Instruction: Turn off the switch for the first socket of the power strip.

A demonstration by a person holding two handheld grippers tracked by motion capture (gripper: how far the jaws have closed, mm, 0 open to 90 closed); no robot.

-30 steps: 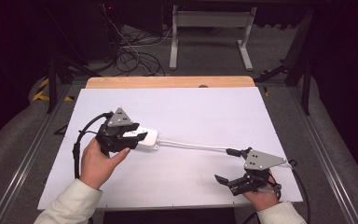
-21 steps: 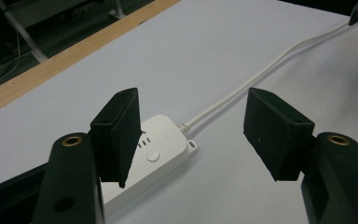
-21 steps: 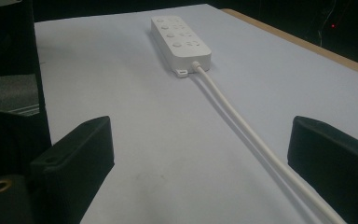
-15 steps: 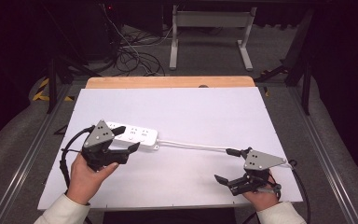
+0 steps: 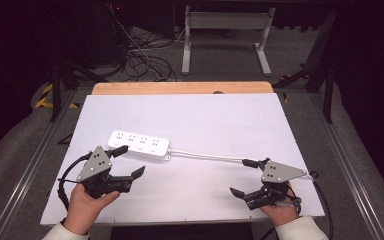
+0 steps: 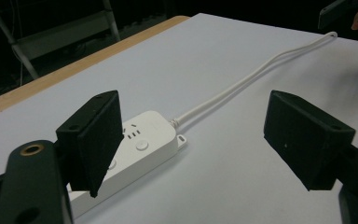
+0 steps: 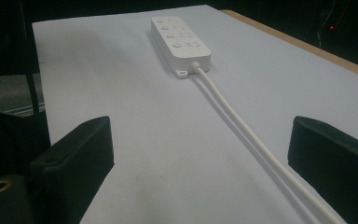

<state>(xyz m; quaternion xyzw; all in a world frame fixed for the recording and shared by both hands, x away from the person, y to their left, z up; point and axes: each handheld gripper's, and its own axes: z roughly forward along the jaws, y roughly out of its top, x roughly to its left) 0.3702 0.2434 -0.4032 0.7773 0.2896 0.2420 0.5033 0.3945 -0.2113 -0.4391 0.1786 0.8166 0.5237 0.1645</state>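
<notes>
Release was what we saw at the left of the table: a second earlier our left gripper had been closed over the near end of the power strip, and since then its jaws had been opening until they stood wide apart with nothing between them. The left hand had drawn back toward seven o'clock and lower, so the gripper sat just short of the strip, one black finger crossing in front of its near end in the left gripper view without clearly pressing on it.

The strip lay flat on the white table, a little left of centre, its long side running from nine toward three o'clock. Its white cord ran on toward four o'clock, straight and lying slack on the surface.

We judged that the strip had been set down where it was wanted and that this part of the work was finished.

At the right, our right gripper rested low near five o'clock, jaws spread wide and empty; the cord passed between them in the right gripper view, untouched. That hand had kept its place.

As for writing, we could read none: the strip showed sockets and round buttons, but no brand or label sharp enough to make out.
</notes>
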